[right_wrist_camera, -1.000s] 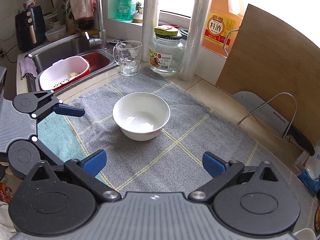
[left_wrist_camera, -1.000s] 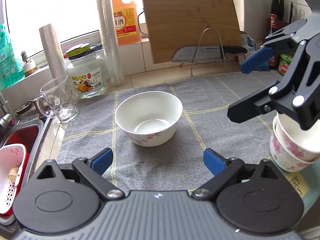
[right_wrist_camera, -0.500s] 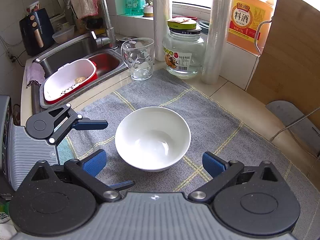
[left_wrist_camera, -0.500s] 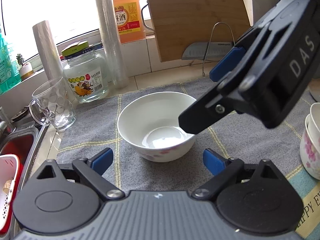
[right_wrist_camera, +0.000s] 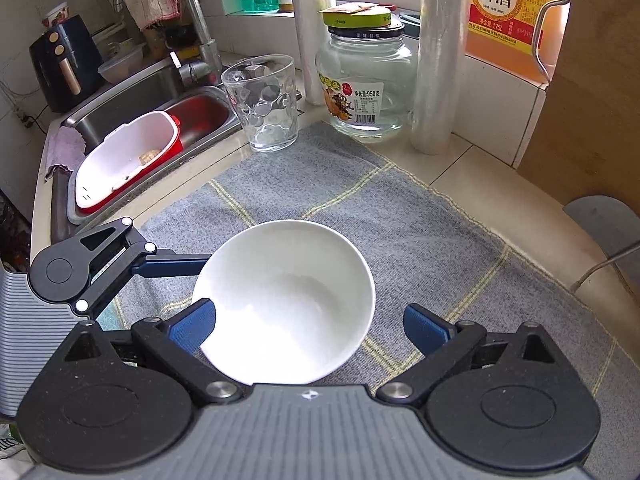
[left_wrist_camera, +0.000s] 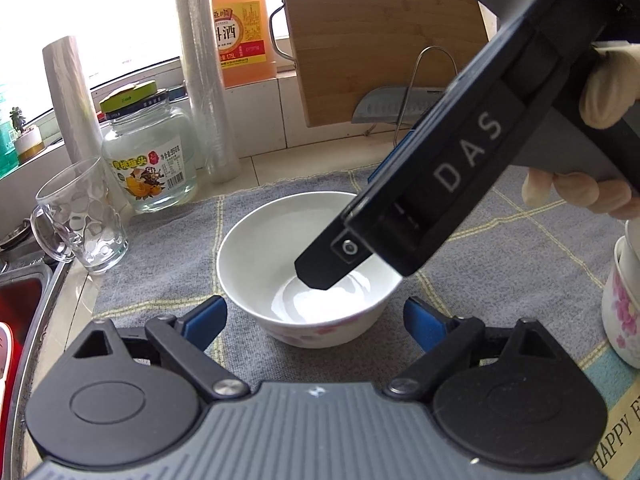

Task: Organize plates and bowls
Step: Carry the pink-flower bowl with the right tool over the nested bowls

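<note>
A white bowl [left_wrist_camera: 276, 256] with a pink flower pattern stands on the grey checked cloth [left_wrist_camera: 500, 248]. My left gripper [left_wrist_camera: 316, 320] sits low just in front of it, jaws wide and closing, with the bowl's near side between the blue pads but untouched. In the right wrist view the bowl [right_wrist_camera: 288, 304] lies between the fingers of my right gripper [right_wrist_camera: 310, 326], whose jaws are also closing; the left pad overlaps the rim and the right pad stands clear. A left gripper finger [right_wrist_camera: 176, 264] reaches the bowl's left rim. A gloved hand [left_wrist_camera: 600, 92] holds the right gripper.
Stacked floral cups [left_wrist_camera: 624, 304] stand at the right edge. Behind the bowl are a glass mug [right_wrist_camera: 264, 104], a glass jar [right_wrist_camera: 364, 84], two film rolls, an orange bottle [left_wrist_camera: 240, 28], a cutting board [left_wrist_camera: 380, 40] and a knife. The sink [right_wrist_camera: 132, 96] holds a red and white basket [right_wrist_camera: 124, 160].
Both grippers have come closer to the bowl. The right gripper swung in from the right and down over the bowl, and now blocks the left wrist view's right side.
</note>
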Demonstrator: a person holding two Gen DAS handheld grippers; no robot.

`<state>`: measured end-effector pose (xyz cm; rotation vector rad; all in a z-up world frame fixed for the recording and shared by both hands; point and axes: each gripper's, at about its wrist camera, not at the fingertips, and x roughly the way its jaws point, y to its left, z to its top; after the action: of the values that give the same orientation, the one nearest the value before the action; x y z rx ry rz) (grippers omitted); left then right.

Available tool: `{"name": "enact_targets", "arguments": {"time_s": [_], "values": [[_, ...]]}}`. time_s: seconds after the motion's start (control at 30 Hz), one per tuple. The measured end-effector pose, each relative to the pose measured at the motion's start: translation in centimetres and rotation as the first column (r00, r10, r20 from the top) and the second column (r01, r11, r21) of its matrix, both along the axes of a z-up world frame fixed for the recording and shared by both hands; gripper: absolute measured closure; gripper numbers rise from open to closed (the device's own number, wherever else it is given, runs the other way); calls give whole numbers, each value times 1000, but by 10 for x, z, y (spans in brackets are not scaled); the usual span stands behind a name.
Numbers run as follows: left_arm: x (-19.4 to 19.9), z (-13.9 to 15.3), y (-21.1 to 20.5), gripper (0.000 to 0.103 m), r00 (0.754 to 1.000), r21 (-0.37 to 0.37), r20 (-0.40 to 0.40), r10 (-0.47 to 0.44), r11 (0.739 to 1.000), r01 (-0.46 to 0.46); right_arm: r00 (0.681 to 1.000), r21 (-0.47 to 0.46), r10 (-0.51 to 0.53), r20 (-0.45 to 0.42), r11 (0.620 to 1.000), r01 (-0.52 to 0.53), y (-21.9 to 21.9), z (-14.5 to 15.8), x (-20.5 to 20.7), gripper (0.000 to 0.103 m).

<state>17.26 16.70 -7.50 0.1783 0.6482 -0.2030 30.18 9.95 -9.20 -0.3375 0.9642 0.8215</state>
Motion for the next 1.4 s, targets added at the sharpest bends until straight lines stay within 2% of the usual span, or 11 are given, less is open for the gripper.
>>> {"name": "enact_targets", "arguments": {"time_s": [0.17, 0.67, 1.1, 1.4], "values": [[3, -1, 0, 9, 1000, -1, 2, -7, 1000, 7, 1000, -4, 19, -13, 1000, -19, 7, -4, 7, 12], [7, -1, 4, 12, 1000, -11, 4, -14, 1000, 14, 998, 5, 34, -60, 999, -33, 13, -12, 20, 20], [4, 4, 0, 13, 1000, -6, -1, -20, 1000, 20, 997, 32, 15, -81, 999, -12, 8, -6, 15, 21], [-10, 27, -10, 13, 999, 5, -27, -39, 999, 39, 997, 67, 14, -81, 998, -9, -6, 15, -4, 21]]}}
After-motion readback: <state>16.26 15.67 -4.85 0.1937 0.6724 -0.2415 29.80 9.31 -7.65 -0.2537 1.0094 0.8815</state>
